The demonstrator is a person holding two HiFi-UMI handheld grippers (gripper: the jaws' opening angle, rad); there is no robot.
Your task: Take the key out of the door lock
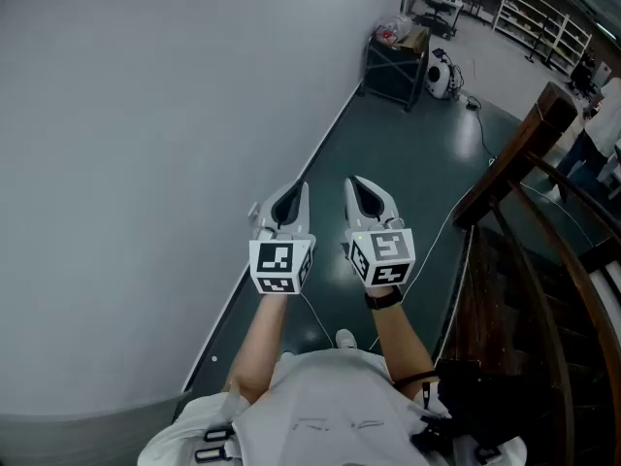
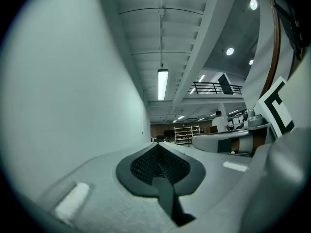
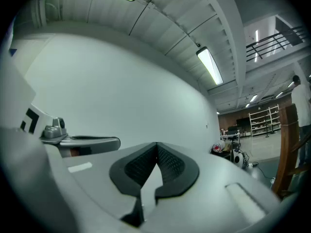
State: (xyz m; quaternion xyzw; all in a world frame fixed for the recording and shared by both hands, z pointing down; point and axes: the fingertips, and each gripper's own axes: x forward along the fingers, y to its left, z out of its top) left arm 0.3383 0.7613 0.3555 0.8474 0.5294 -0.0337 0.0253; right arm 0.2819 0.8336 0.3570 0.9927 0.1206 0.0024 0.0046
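No key and no door lock show in any view. In the head view my left gripper (image 1: 300, 190) and right gripper (image 1: 355, 184) are held side by side in front of me, pointing forward along a white wall (image 1: 146, 163). Both are shut with nothing between their pads. The left gripper view looks along the shut left gripper (image 2: 158, 147), with the right gripper's body (image 2: 228, 142) to its right. The right gripper view shows the shut right gripper (image 3: 156, 147), with the left gripper's body (image 3: 87, 142) to its left.
A dark green floor (image 1: 388, 163) runs ahead beside the wall. A wooden stair railing (image 1: 524, 153) stands close on my right. Far ahead are a black cart (image 1: 396, 56) with items on it, a small white machine (image 1: 441, 78), shelving (image 1: 539, 13) and a person (image 1: 600, 134).
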